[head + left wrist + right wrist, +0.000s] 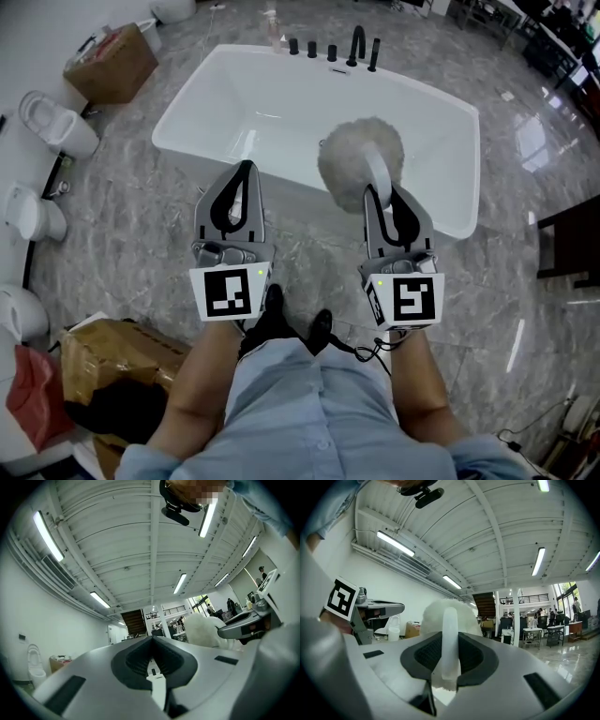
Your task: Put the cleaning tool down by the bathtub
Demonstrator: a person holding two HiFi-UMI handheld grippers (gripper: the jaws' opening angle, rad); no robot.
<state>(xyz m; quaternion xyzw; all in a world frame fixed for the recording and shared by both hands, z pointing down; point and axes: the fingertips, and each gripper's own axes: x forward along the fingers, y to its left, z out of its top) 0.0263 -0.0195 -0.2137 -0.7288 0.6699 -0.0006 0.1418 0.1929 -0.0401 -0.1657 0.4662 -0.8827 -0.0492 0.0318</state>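
White bathtub stands on grey marble floor. Above its near rim hangs the fluffy cleaning tool, its pale handle clamped between the right gripper jaws. The left gripper hovers alongside, jaws closed together, holding nothing.

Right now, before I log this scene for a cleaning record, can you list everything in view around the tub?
bathtub: one, white, middle of the marble floor
tap fittings: five, black, tub's far rim
cleaning tool: one, fluffy off-white head with pale handle, over the tub's near rim
cardboard boxes: two, brown, floor upper left and lower left
toilets: several, white, along the left edge
left gripper: one, grey, jaws together, empty
right gripper: one, grey, shut on the cleaning tool's handle
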